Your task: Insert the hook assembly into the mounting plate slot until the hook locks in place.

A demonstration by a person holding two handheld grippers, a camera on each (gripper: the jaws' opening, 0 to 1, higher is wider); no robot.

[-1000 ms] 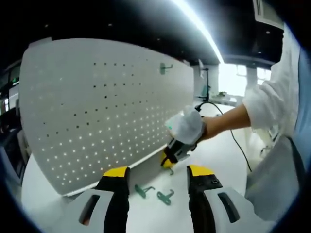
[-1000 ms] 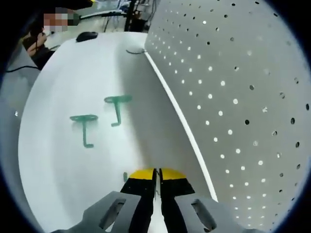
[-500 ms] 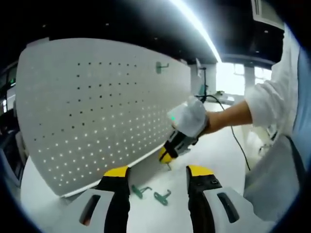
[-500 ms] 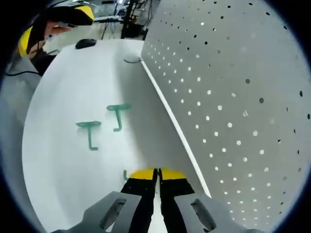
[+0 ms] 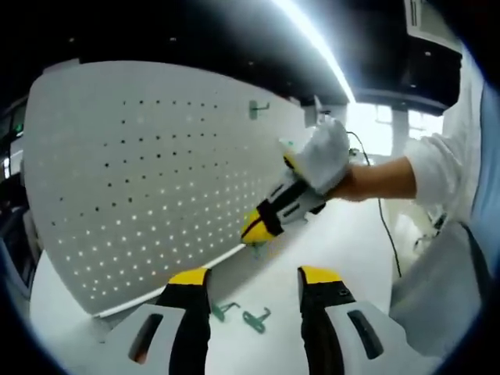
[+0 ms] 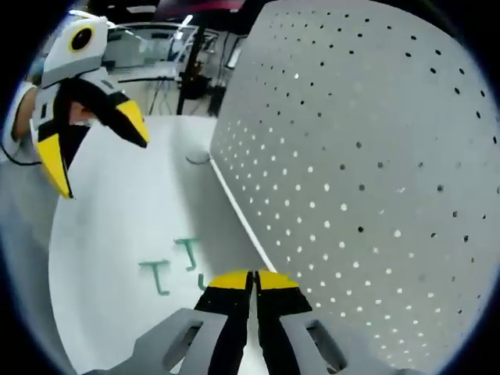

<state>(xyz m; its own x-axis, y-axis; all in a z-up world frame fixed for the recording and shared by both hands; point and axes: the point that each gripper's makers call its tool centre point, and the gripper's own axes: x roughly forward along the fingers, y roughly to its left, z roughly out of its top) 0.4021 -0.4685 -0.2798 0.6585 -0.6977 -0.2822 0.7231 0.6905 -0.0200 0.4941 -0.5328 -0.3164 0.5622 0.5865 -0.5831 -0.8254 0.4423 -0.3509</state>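
A small green hook (image 6: 201, 282) peeks out at the tip of the right gripper (image 6: 251, 283), whose yellow-tipped jaws are pressed together with the hook pinched between them; only a short green curl shows left of the jaw tips in the right gripper view. In the left gripper view that same gripper (image 5: 258, 227) is held in the air in front of the perforated mounting plate (image 5: 156, 180), its tip near the plate's lower rows of holes and a green bit just visible beneath it. A white-gloved hand (image 5: 324, 156) grips it, with a bare forearm and a white sleeve (image 5: 441, 168) behind.

Two more green hooks lie flat on the white table (image 6: 109, 258), side by side and apart from each other, near the foot of the plate: one (image 6: 156, 275) farther from the plate, the other (image 6: 187, 251) nearer to it. In the left gripper view they sit between the left gripper's own jaws, one (image 5: 223, 310) by the left jaw and one (image 5: 255, 317) more central.

Another green hook (image 5: 256, 108) hangs high on the plate, already seated in the holes.

The left gripper (image 5: 254, 279) has its jaws spread wide with nothing between them; in the right gripper view it (image 6: 98, 148) hangs above the table, also spread. A black cable (image 5: 383, 226) trails across the table behind the arm. No readable writing or labels show on anything.
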